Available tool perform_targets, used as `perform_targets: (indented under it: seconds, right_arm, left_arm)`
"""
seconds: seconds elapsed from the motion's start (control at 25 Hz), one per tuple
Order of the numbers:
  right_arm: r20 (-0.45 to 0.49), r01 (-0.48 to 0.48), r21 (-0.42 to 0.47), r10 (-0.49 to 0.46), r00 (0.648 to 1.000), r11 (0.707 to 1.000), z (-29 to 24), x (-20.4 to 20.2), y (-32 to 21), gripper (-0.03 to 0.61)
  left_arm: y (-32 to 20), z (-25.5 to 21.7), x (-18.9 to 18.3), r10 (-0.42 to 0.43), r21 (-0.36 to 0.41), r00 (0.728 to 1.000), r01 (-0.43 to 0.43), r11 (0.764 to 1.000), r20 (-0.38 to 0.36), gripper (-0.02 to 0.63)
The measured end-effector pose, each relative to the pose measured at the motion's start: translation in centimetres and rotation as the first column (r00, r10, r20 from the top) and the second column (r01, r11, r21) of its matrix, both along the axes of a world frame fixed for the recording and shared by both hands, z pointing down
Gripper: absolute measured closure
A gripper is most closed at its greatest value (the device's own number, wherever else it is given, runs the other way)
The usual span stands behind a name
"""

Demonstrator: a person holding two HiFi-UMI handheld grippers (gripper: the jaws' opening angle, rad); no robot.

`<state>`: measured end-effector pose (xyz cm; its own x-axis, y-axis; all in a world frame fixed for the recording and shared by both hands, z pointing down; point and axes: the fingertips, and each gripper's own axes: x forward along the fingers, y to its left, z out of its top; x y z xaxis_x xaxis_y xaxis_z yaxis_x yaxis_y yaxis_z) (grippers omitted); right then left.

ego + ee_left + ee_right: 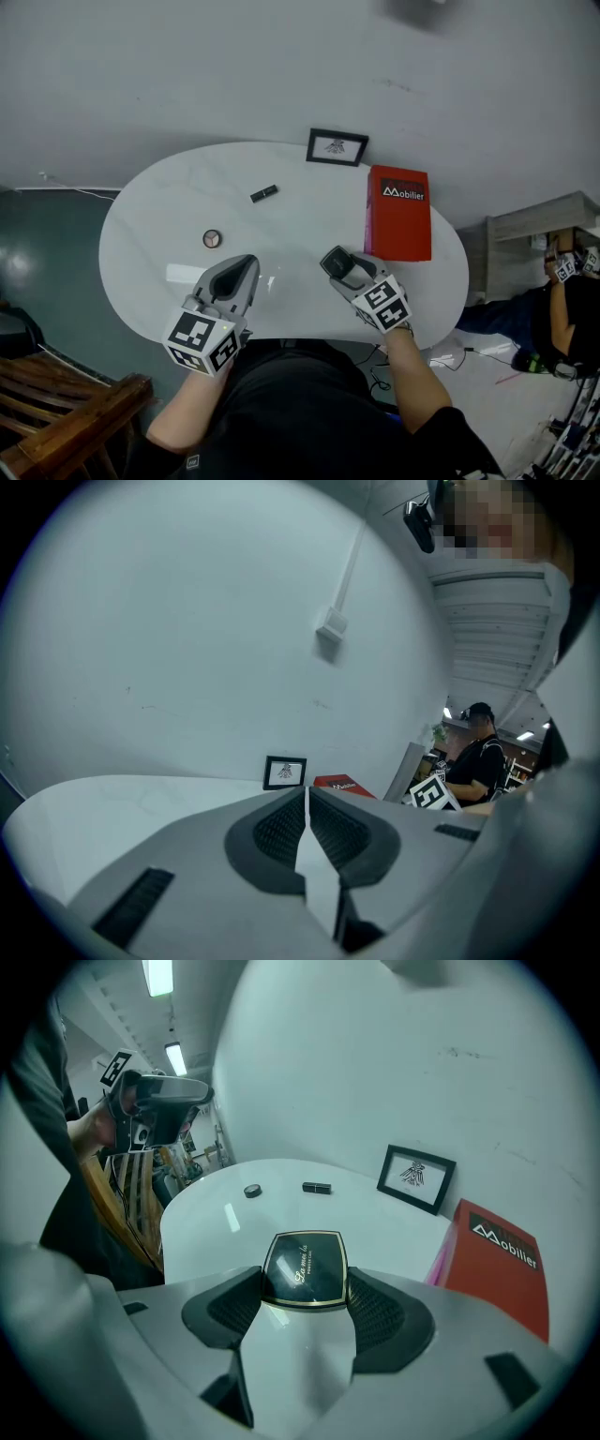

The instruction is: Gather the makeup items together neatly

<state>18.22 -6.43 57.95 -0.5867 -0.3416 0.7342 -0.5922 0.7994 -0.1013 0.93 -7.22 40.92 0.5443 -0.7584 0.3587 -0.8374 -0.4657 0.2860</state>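
My right gripper (305, 1283) is shut on a black powder compact (304, 1271) with a gold rim, held above the white oval table (169, 197); in the head view that gripper (336, 263) hovers over the table's near right part. My left gripper (240, 272) hangs over the near left part, and in the left gripper view its jaws (307, 803) meet with nothing between them. A black lipstick tube (263, 193) lies toward the far middle of the table, also seen as the tube (317, 1188). A small round pot (212, 238) sits left of centre, the same pot (251, 1190).
A red box (399, 212) lies at the table's right side and a small black picture frame (337, 147) stands at the far edge. A wooden bench (56, 403) is at the lower left. Another person (567, 309) with grippers is at the far right.
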Motion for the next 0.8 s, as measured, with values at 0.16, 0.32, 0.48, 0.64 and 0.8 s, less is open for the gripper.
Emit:
perform_targets:
  seconds: [0.16, 0.32, 0.48, 0.64, 0.8]
  right_arm:
    - [-0.001, 0.019, 0.015, -0.019, 1.000, 1.000, -1.1, -2.1, -1.1, 0.318]
    - [0.006, 0.035, 0.028, -0.035, 0.999, 0.999, -2.0, -4.8, -2.1, 0.316]
    - [-0.013, 0.061, 0.045, -0.060, 0.998, 0.997, -2.5, -7.7, -2.5, 0.318]
    - [-0.030, 0.093, 0.055, -0.091, 0.995, 0.994, -2.8, -11.1, -2.3, 0.317]
    - [-0.040, 0.149, 0.046, -0.147, 0.988, 0.988, -2.3, -14.3, -1.9, 0.318]
  left_arm:
    - [-0.7, -0.3, -2.1, -0.015, 0.013, 1.000, 0.015, 1.000, -0.011, 0.590]
    - [-1.1, -0.5, -4.9, -0.030, 0.025, 0.999, 0.030, 0.999, -0.018, 0.589]
    - [-1.1, -0.8, -8.1, -0.050, 0.035, 0.998, 0.051, 0.998, -0.032, 0.590]
    - [-0.5, -0.5, -11.6, -0.067, 0.035, 0.997, 0.068, 0.997, -0.039, 0.591]
    - [0.0, 0.3, -14.3, -0.086, 0.029, 0.996, 0.086, 0.996, -0.024, 0.589]
